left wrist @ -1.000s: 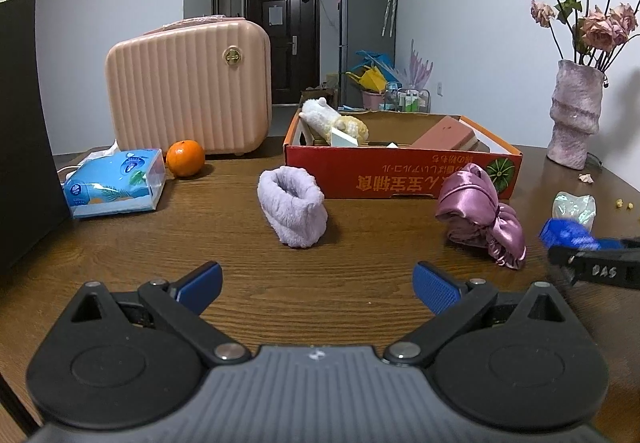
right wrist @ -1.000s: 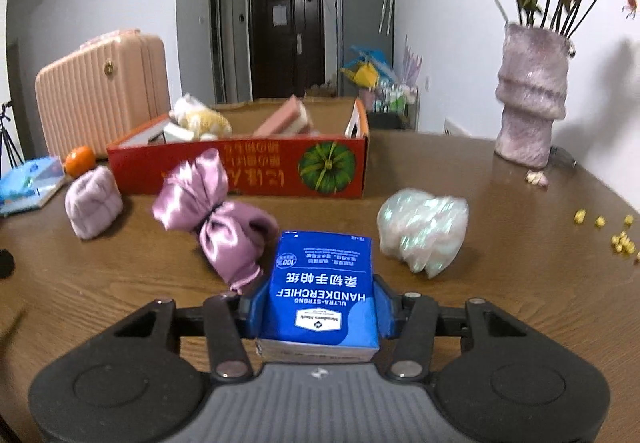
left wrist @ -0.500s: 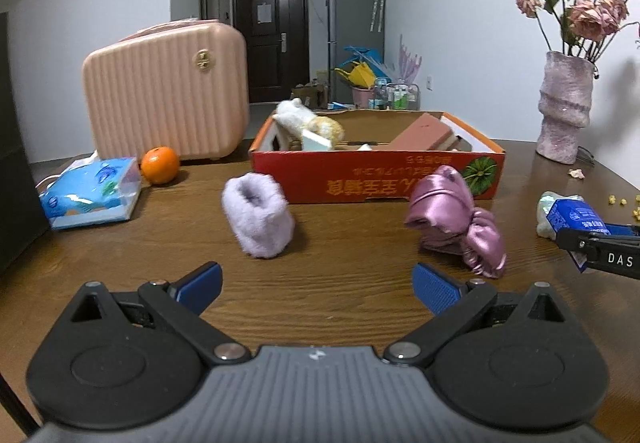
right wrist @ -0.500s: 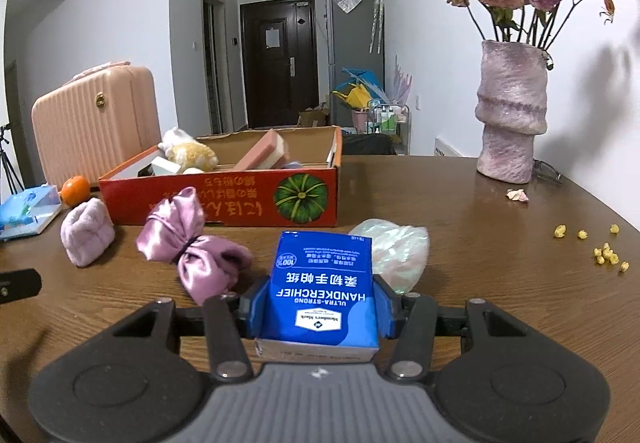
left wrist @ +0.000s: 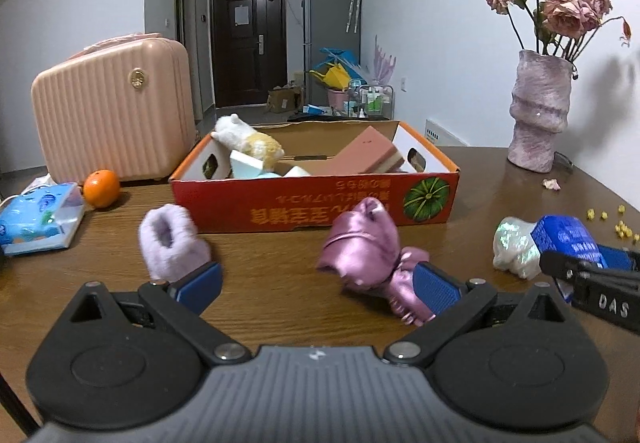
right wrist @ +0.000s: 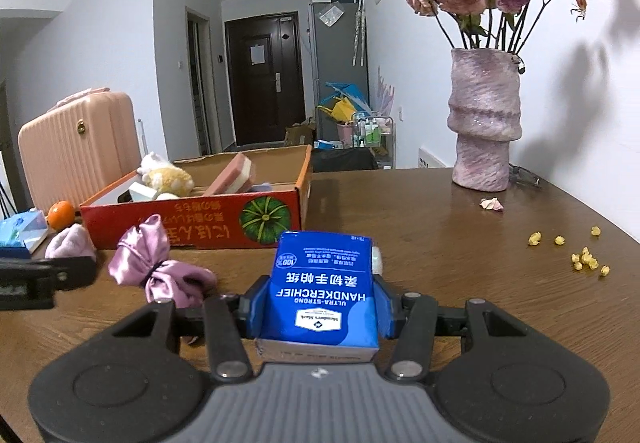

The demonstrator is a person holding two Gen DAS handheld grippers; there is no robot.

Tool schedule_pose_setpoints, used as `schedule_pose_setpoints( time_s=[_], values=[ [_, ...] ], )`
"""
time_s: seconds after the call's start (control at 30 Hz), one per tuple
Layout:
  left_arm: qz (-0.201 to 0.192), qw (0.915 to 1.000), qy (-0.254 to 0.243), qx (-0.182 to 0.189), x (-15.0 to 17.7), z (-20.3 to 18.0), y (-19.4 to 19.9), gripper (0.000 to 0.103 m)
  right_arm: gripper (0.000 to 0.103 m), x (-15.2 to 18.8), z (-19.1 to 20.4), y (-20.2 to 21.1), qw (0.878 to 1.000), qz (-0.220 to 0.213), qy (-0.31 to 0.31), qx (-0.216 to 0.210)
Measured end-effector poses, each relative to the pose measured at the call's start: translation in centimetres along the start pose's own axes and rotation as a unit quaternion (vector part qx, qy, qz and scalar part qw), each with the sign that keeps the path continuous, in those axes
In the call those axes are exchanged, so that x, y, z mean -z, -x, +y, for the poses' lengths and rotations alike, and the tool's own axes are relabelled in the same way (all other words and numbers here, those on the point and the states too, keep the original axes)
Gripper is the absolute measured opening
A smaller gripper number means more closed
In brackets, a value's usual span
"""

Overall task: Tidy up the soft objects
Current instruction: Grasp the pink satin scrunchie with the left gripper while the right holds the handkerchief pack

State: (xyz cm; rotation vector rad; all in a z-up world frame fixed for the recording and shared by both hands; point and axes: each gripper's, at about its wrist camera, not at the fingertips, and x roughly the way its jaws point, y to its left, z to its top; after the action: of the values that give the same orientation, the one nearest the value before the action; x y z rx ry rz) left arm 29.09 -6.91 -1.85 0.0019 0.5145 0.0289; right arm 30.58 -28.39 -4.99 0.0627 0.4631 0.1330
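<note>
My right gripper (right wrist: 320,307) is shut on a blue handkerchief pack (right wrist: 322,291) and holds it above the table; the pack also shows in the left wrist view (left wrist: 568,239). My left gripper (left wrist: 316,285) is open and empty, low over the table. A pink satin scrunchie (left wrist: 368,255) lies just beyond its right finger, a fluffy lilac sock (left wrist: 172,241) just beyond its left. An iridescent pouch (left wrist: 514,247) lies under the pack. The red cardboard box (left wrist: 320,209) holds a plush toy (left wrist: 248,137), a sponge and other items.
A pink suitcase (left wrist: 112,111), an orange (left wrist: 102,183) and a blue tissue pack (left wrist: 36,219) sit at the left. A vase of dried roses (right wrist: 484,131) stands at the back right, with yellow crumbs (right wrist: 584,259) on the table near it.
Both grippers have moved forward toward the box. The right gripper rose with the pack and now hides most of the pouch. The scrunchie and sock are closer to the left fingers.
</note>
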Motion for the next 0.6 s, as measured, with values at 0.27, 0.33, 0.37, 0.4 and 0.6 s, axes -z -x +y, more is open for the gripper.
schedule_pose_setpoints(
  time_s=[0.27,0.33,0.37,0.4,0.6],
  values=[
    [0.018,0.9997,0.014,0.001,-0.3,-1.9,-3.0,0.103,0.051,-0.1,-0.6,-0.3,1.000,-0.010,-0.004,0.009],
    [0.023,0.9996,0.018,0.000,-0.4,-2.1,-3.7,0.103,0.051,-0.1,-0.8,-0.4,1.000,-0.012,-0.006,0.013],
    [0.025,0.9995,0.020,-0.001,-0.4,-2.2,-4.1,0.103,0.051,-0.1,-0.9,-0.5,1.000,-0.013,-0.007,0.015],
    [0.025,0.9994,0.021,-0.002,-0.4,-2.3,-4.3,0.103,0.051,-0.1,-1.0,-0.6,1.000,-0.014,-0.008,0.018],
    [0.024,0.9996,0.015,-0.004,-0.5,-3.0,-6.1,0.103,0.051,-0.1,-1.6,-1.4,1.000,-0.011,-0.014,0.025]
  ],
)
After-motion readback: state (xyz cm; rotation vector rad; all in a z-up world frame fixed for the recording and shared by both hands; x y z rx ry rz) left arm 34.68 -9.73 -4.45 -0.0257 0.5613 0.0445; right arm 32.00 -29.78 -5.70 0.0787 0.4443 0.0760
